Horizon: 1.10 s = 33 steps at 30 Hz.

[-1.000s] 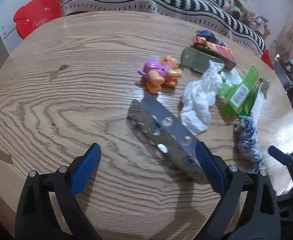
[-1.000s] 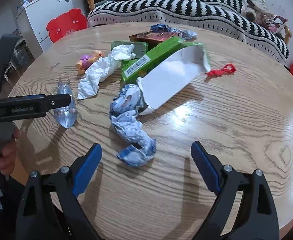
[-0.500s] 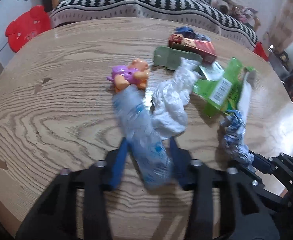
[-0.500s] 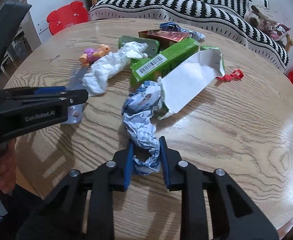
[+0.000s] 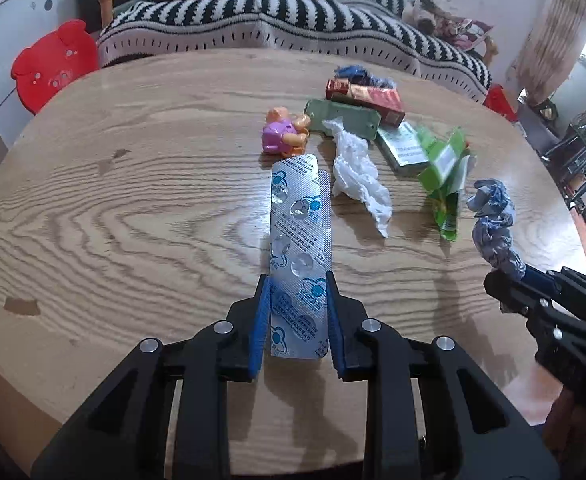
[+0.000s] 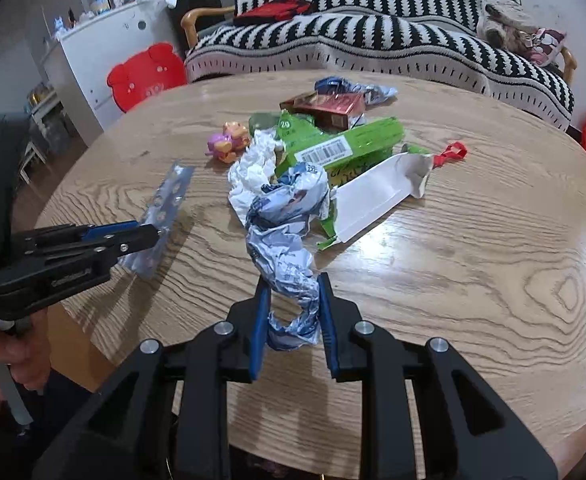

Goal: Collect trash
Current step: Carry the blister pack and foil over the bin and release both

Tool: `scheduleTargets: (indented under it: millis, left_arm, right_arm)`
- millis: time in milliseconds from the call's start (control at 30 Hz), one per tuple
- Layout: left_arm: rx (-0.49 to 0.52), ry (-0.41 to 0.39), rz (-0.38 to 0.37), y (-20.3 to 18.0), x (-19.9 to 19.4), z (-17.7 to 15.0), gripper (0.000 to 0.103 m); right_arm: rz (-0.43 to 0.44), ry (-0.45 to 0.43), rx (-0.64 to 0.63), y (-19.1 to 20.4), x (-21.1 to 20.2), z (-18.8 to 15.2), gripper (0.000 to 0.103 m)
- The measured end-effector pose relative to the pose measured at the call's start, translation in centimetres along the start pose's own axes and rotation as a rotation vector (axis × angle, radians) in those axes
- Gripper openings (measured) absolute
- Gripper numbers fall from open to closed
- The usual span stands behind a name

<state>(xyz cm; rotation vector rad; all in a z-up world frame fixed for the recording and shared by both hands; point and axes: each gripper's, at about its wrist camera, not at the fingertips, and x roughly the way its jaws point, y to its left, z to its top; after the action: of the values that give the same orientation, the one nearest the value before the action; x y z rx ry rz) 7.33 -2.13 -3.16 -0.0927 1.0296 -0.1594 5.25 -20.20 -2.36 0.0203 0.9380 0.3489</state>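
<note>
On the left, the left hand-held gripper (image 5: 297,312) is closed on the near end of an empty blister pack (image 5: 300,236), which sticks out forward over the round wooden worktop (image 5: 133,208) and looks lifted clear of it. Past its far tip lies a purple and orange toy figure (image 5: 283,134). To the right of that, loose on the wood, are a crumpled white tissue (image 5: 359,176), a torn green carton (image 6: 341,148) with its white inside showing, a red-brown box (image 6: 327,106) and a blue wrapper (image 6: 341,84) at the far side, and a small red scrap (image 6: 451,152) further right. On the right, the right hand-held gripper (image 6: 293,314) is clamped on the near end of a twisted blue-and-white wrapper (image 6: 289,232), which rises off the worktop.

The step in hand seems to be carrying off two grasped pieces. No bin shows in either view, so the next move calls for finding one and keeping both grips firm until release; the thin pack could slip.
</note>
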Motion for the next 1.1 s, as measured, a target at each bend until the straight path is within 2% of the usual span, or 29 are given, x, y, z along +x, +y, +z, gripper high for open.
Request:
scheduleTargets:
  millis: [200,400,500,667,833,900,1000,1100]
  left_arm:
    - [0.062,-0.036,-0.053,-0.9,-3.8,-2.4,0.025]
    - [0.160,-0.027,-0.126,-2.8,-7.1,-8.2,0.025]
    - [0.190,0.008,-0.167,-3.5,-7.8,-11.6,0.025]
    - [0.240,0.095,-0.212,-4.4,-7.9,-16.9,0.025]
    - [0.228,0.243,-0.248,-3.9,-5.6,-20.9,0.025]
    - [0.218,0.294,-0.261,-3.9,-4.6,-22.1,0.025]
    - [0.220,0.346,-0.264,-4.4,-3.2,-22.7,0.026]
    - [0.217,0.378,-0.253,-4.8,-2.0,-22.9,0.026]
  right_arm:
    - [0.032,-0.031,0.024,0.3,-3.2,-1.9,0.024]
    - [0.052,-0.014,0.008,2.0,-6.7,-6.1,0.024]
    - [0.070,0.005,0.004,2.9,-8.0,-9.0,0.024]
    - [0.088,0.086,0.003,4.1,-8.6,-14.3,0.024]
    - [0.114,0.245,0.046,4.5,-7.2,-19.6,0.024]
    - [0.121,0.319,0.087,4.3,-6.0,-21.4,0.024]
    - [0.102,0.381,0.110,4.2,-4.8,-22.5,0.024]
    - [0.115,0.387,0.122,4.3,-4.6,-22.5,0.024]
